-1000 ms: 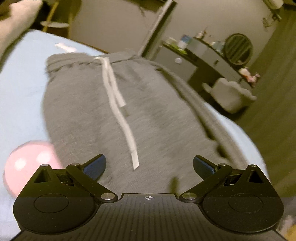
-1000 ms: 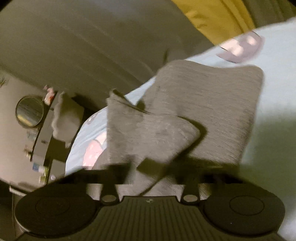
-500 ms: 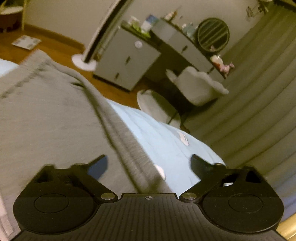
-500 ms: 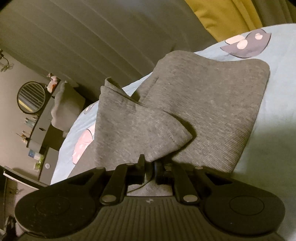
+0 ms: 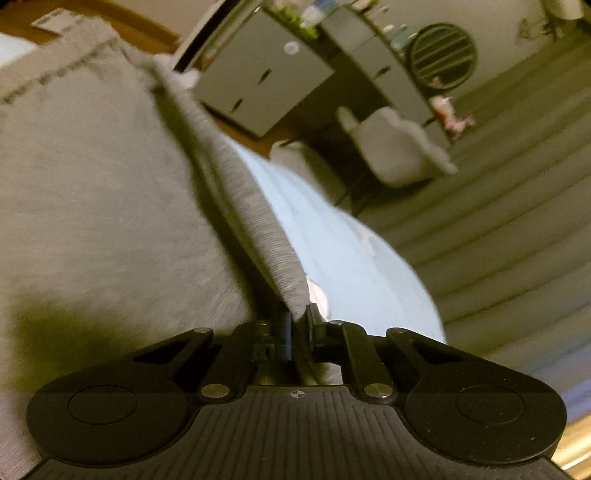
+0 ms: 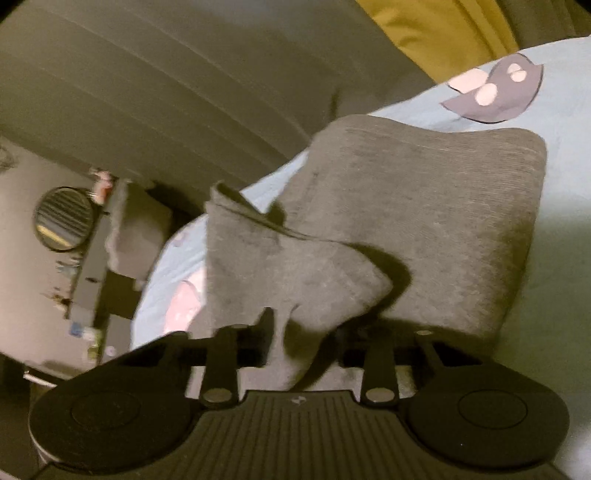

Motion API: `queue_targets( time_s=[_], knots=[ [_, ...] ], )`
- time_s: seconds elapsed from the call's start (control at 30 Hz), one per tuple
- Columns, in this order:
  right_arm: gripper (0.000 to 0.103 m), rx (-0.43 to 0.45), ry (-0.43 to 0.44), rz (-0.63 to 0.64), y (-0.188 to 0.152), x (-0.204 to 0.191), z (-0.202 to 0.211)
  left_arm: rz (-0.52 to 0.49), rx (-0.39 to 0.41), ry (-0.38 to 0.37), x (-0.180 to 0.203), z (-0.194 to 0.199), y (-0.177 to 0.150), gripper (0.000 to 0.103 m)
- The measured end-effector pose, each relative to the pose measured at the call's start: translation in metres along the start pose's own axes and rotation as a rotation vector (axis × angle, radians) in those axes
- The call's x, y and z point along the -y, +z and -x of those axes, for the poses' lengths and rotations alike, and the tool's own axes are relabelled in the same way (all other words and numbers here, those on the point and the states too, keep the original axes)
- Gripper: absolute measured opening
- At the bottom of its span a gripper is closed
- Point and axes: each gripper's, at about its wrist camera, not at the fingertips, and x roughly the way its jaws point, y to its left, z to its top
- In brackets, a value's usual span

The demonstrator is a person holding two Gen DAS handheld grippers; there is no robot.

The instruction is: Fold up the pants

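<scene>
Grey sweatpants [image 5: 92, 184] lie on a light blue bed sheet [image 5: 351, 258]. In the left wrist view my left gripper [image 5: 299, 325] is shut on the pants' ribbed side edge [image 5: 255, 206], which runs up from the jaws. In the right wrist view the pants [image 6: 424, 221] lie folded, with one grey flap [image 6: 288, 266] raised over them. My right gripper [image 6: 303, 328] has the lower end of that flap between its fingers. Its jaws are opening slightly, and the cloth hides the right finger.
Beyond the bed's edge stand a grey dresser [image 5: 266, 85], a round mirror [image 5: 443, 55] and a pale padded chair [image 5: 391, 147], with grey curtains [image 5: 498, 221] to the right. A dark printed patch [image 6: 495, 92] marks the sheet behind the pants, below a yellow cloth [image 6: 436, 33].
My left gripper swung from the waistband and drawstring to the pants' right side edge and closed on it. The right gripper's fingers moved slightly apart, with the flap still between them.
</scene>
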Motion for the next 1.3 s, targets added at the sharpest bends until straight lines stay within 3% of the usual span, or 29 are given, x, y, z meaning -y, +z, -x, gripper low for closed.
queue_targets(
  time_s=[0.13,0.27,0.4,0.47,0.53,0.57,0.63,0.7,0.73,0.77,0.93,1.03,1.07,1.1,1.13,1.17,1.2,1.23,1.3],
  knots=[
    [0.009,0.041,0.04,0.065,0.011,-0.015,0.029,-0.06,0.031,-0.013,0.001,0.049,-0.009,0.009],
    [0.009,0.126,0.08,0.183,0.018,-0.023,0.078,-0.105,0.048,-0.083,-0.006,0.102,-0.034,0.009],
    [0.009,0.171,0.005,0.259,0.029,-0.002,0.11,-0.148,0.019,-0.121,-0.024,0.157,-0.084,0.009],
    [0.009,0.175,-0.057,0.275,0.036,0.018,0.116,-0.17,-0.006,-0.098,-0.035,0.172,-0.104,0.011],
    [0.009,0.116,-0.078,0.236,0.04,0.038,0.112,-0.238,-0.021,-0.03,-0.043,0.185,-0.119,0.013],
    [0.01,0.081,-0.088,0.22,0.04,0.045,0.107,-0.27,-0.015,-0.007,-0.044,0.191,-0.121,0.018],
    [0.015,0.043,-0.118,0.224,0.035,0.048,0.099,-0.312,0.008,0.022,-0.045,0.197,-0.113,0.056],
    [0.021,0.025,-0.114,0.213,0.029,0.049,0.092,-0.298,0.059,0.04,-0.048,0.201,-0.099,0.068],
    [0.036,0.019,-0.099,0.197,0.026,0.048,0.088,-0.286,0.078,0.05,-0.048,0.197,-0.087,0.074],
    [0.047,0.011,-0.095,0.185,0.023,0.044,0.083,-0.273,0.093,0.072,-0.048,0.191,-0.077,0.074],
    [0.051,-0.032,-0.104,0.177,0.011,0.039,0.063,-0.256,0.158,0.191,-0.049,0.139,-0.022,0.081],
    [0.048,-0.027,-0.111,0.17,0.011,0.041,0.061,-0.237,0.157,0.292,-0.047,0.104,0.004,0.08],
    [0.037,-0.024,-0.12,0.172,0.011,0.041,0.06,-0.228,0.152,0.298,-0.049,0.097,0.009,0.078],
    [0.029,-0.021,-0.141,0.186,0.012,0.039,0.059,-0.214,0.152,0.3,-0.051,0.091,0.014,0.068],
    [0.015,-0.02,-0.167,0.207,0.013,0.036,0.058,-0.197,0.143,0.294,-0.054,0.087,0.019,0.048],
    [0.011,-0.023,-0.185,0.223,0.014,0.035,0.057,-0.184,0.124,0.289,-0.059,0.087,0.021,0.033],
    [0.011,-0.031,-0.189,0.23,0.016,0.034,0.056,-0.176,0.115,0.299,-0.062,0.088,0.022,0.01],
    [0.009,-0.031,-0.198,0.243,0.018,0.031,0.056,-0.174,0.122,0.305,-0.064,0.093,0.025,0.01],
    [0.009,-0.027,-0.214,0.289,0.021,0.02,0.055,-0.185,0.182,0.247,-0.069,0.115,0.026,0.01]
  ],
)
